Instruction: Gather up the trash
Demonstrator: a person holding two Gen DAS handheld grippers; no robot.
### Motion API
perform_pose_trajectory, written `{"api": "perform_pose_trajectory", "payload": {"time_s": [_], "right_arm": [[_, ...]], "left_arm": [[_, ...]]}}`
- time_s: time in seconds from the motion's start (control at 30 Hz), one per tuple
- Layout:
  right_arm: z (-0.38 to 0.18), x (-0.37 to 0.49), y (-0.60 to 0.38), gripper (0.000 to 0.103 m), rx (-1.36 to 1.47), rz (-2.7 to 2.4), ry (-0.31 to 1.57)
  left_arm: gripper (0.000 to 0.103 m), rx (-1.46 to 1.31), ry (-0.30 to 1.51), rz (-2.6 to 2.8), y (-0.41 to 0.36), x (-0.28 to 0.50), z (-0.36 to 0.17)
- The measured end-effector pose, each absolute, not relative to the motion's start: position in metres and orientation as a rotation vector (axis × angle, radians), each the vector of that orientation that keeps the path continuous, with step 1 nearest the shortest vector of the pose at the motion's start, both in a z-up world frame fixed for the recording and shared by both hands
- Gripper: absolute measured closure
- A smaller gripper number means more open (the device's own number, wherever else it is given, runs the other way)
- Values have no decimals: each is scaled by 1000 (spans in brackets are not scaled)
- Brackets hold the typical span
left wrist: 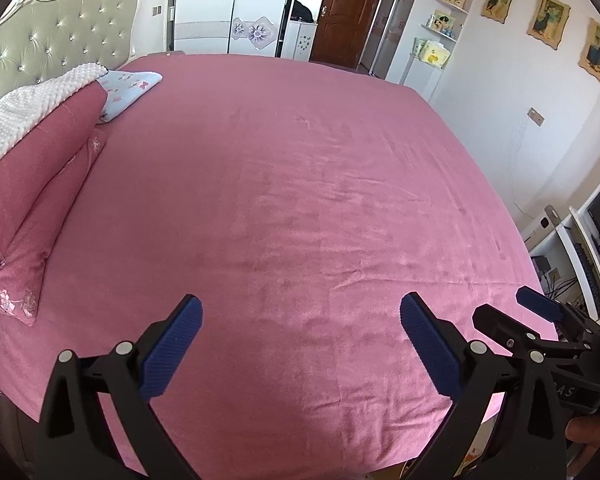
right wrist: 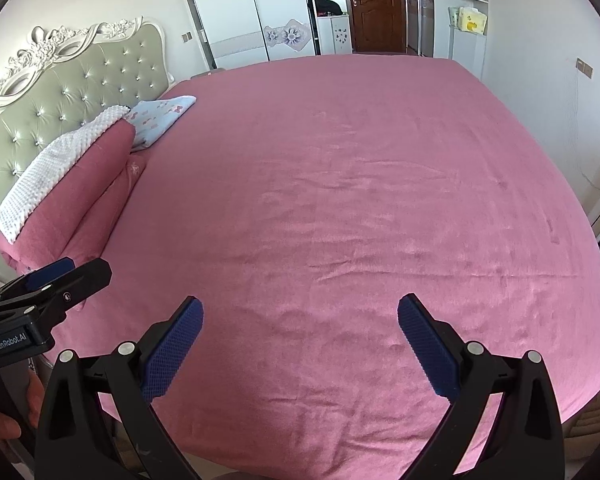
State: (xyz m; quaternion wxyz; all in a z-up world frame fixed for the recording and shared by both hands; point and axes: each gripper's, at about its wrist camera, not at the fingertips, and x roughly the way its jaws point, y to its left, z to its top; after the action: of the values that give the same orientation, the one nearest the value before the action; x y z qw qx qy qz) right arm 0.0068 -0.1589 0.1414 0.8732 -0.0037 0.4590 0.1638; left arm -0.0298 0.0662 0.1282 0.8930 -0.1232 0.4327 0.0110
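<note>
A wide pink bedspread (left wrist: 284,208) fills the middle of both views, flat and unobstructed. Obstacles sit only at the upper left: stacked pink pillows (left wrist: 32,184) under a white blanket (right wrist: 48,176), a pale blue pillow (right wrist: 160,118), and the tufted headboard (right wrist: 80,92).

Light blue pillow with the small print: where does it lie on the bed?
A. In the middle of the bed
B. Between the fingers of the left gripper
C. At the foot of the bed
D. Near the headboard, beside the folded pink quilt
D: the light blue pillow lies by the tufted headboard, next to the folded pink quilt.
</note>
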Motion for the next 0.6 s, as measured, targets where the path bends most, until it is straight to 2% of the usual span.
{"api": "perform_pose_trajectory", "payload": {"time_s": [0.6], "right_arm": [[136, 11, -166, 9, 21, 325, 991]], "left_arm": [[4, -221, 881, 16, 64, -18, 134]]}}
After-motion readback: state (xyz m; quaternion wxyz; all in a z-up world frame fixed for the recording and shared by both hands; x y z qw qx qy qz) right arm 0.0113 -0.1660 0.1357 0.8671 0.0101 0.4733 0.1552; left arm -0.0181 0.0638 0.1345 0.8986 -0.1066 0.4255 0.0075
